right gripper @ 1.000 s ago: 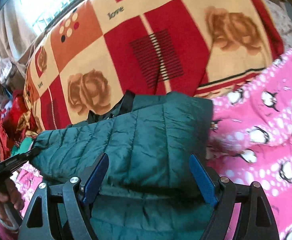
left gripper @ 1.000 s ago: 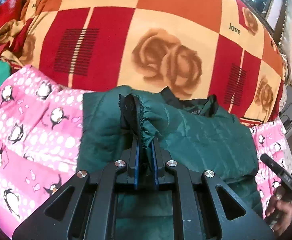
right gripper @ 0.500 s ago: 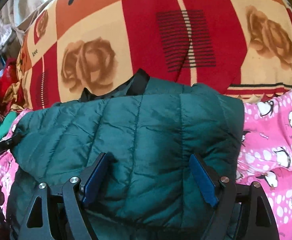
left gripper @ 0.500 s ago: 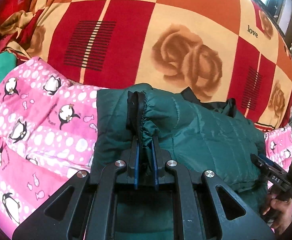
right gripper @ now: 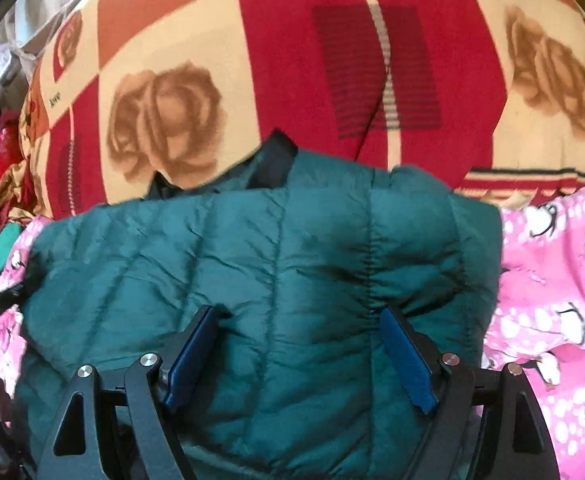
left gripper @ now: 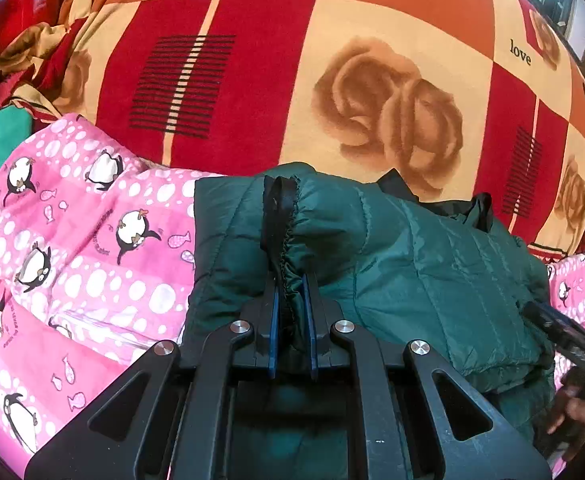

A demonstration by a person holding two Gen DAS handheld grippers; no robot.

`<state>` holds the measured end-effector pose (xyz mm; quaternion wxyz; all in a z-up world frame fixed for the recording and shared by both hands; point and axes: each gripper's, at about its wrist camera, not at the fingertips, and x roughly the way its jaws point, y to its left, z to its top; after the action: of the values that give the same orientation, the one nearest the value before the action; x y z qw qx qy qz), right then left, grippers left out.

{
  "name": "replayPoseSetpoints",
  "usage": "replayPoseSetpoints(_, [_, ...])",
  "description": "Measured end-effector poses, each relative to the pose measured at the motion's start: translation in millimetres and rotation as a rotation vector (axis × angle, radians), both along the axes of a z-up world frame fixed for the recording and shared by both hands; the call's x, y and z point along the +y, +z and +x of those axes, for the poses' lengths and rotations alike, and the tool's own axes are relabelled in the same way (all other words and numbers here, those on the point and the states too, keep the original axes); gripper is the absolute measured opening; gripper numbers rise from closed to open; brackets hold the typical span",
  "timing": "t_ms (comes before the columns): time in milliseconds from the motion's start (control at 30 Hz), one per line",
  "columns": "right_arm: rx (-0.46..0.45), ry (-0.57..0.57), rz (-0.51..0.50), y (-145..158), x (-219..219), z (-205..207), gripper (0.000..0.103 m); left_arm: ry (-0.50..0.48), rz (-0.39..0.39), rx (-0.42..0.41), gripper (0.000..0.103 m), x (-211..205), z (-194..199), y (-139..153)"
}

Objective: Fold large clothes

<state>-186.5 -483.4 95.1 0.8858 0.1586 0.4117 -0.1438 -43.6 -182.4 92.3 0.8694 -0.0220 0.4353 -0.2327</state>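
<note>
A dark green quilted puffer jacket point(left gripper: 420, 264) lies on the bed, over a pink penguin-print quilt. My left gripper point(left gripper: 291, 300) is shut on the jacket's elastic sleeve cuff point(left gripper: 282, 216), which stands up between the blue pads. My right gripper point(right gripper: 300, 320) is open, its blue pads point(right gripper: 406, 360) spread wide and resting on the jacket's padded body point(right gripper: 252, 264). The black collar point(right gripper: 272, 160) shows at the jacket's far edge. The right gripper also shows at the right edge of the left wrist view point(left gripper: 568, 340), held by a hand.
A red, orange and cream rose-print blanket point(left gripper: 332, 60) covers the bed beyond the jacket. The pink penguin quilt point(left gripper: 72, 260) lies left of the jacket in the left wrist view and right of it in the right wrist view point(right gripper: 556, 288). Crumpled red and green cloth point(left gripper: 0, 136) sits at far left.
Both grippers have moved forward and lower over the jacket. The left one keeps its hold on the cuff. The right one stays open and now rests on the padded body.
</note>
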Motion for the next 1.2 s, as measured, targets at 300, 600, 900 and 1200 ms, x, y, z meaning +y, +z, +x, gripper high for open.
replayPoseSetpoints(300, [-0.048, 0.140, 0.027, 19, 48, 0, 0.081, 0.001, 0.005, 0.000, 0.010, 0, 1, -3])
replayPoseSetpoints(600, [0.026, 0.169, 0.064, -12, 55, 8, 0.082, 0.007, 0.012, 0.012, 0.011, -1, 3, -8])
replayPoseSetpoints(900, [-0.041, -0.032, 0.043, 8, -9, -6, 0.081, 0.000, 0.015, 0.010, 0.015, -2, 2, -9])
replayPoseSetpoints(1200, [0.025, -0.088, 0.085, -27, -66, 1, 0.082, -0.062, 0.074, -0.049, 0.039, -21, -7, -14])
